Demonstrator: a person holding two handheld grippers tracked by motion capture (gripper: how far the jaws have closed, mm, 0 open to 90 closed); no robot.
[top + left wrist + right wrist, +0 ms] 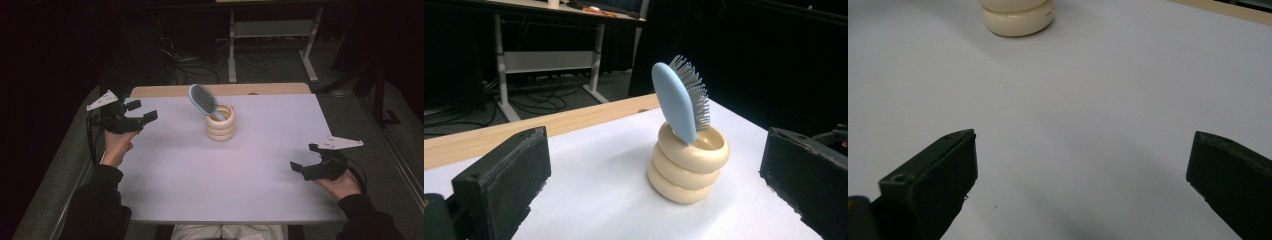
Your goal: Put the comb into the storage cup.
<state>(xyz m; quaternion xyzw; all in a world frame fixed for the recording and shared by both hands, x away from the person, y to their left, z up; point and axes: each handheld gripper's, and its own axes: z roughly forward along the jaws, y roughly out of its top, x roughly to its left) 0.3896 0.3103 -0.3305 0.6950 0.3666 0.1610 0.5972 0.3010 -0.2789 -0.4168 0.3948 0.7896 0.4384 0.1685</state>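
A cream ribbed holder (220, 123) made of stacked rings stands on the white table top (210, 170), toward the back centre. A light-blue hairbrush (202, 99) stands in it handle down, its head leaning to the left, bristles facing the far side. In the left gripper view the hairbrush (680, 100) and holder (688, 170) sit a little way ahead of the jaws. My left gripper (142, 111) is held open at the table's left edge with nothing in it. My right gripper (304, 157) is open and holds nothing near the right edge; the holder's base (1018, 15) lies far ahead.
A wooden strip (220, 90) borders the table's far edge. Behind it are a grey-legged desk frame (272, 35) and cables (190, 60) on the floor. Dark surroundings lie on both sides.
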